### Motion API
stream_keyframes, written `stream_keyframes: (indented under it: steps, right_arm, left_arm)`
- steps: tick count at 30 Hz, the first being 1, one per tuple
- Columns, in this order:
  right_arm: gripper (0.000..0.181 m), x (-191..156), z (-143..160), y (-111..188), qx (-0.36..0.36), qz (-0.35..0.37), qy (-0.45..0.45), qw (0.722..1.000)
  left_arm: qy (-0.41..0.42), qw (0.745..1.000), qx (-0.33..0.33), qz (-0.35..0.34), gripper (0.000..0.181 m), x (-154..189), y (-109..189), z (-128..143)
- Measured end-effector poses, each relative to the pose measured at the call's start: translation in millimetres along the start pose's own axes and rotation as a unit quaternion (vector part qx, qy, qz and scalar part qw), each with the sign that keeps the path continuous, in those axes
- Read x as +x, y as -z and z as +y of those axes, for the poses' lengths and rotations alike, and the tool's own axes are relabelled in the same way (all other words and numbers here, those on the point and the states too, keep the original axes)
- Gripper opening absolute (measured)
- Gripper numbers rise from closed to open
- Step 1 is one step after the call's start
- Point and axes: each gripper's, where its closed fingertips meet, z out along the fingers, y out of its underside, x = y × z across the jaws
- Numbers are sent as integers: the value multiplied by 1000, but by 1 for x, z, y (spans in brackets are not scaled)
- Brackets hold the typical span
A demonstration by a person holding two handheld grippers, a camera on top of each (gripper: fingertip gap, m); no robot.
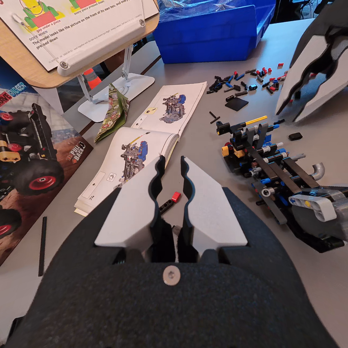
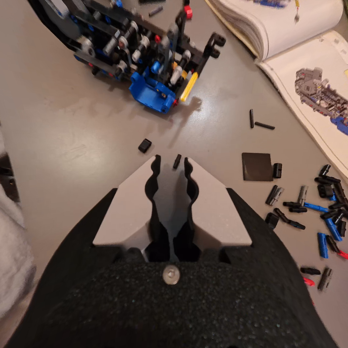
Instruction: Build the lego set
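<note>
While blue bin (image 1: 211,39) holds clear plastic (crumpled), parts (image 1: 246,81) litter table (image 1: 188,116).

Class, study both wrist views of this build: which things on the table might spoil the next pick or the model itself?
1. The small black pin lies loose just ahead of the open right tongs; a slanted close might flick it away.
2. The partly built model has a yellow axle sticking out, so a sweeping gripper could snag it.
3. The parts pile is crowded; the tongs may pinch two pieces at once.
</note>
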Motion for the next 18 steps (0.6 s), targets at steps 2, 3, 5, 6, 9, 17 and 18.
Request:
stream_keyframes:
  steps: [2, 3, 5, 6, 9, 17, 18]
  right_arm:
    - [25, -10, -13, 6, 29, -19, -2, 999]
    - [26, -20, -16, 7, 29, -38, -5, 999]
    - [27, -30, -15, 3, 5, -44, -8, 999]
    - [27, -35, -15, -1, -3, -40, -7, 999]
    - [28, -40, -13, -8, -7, -9, -31, 999]
    - [21, -34, -1, -13, -20, 56, -81, 995]
    - [21, -34, -2, -14, -16, 55, -84, 995]
  left_arm:
    - [-3, 1000, 2, -2, 14, 0, 2, -2]
    - [-5, 1000, 3, -2, 14, 0, 2, -3]
    - [-10, 1000, 4, -6, 14, -1, 4, -4]
    - [-12, 1000, 5, -7, 14, -1, 4, -5]
    - [-11, 1000, 7, -9, 14, -1, 6, -7]
    - [-8, 1000, 13, -7, 14, -1, 7, -9]
    - [-8, 1000, 13, -8, 14, -1, 7, -9]
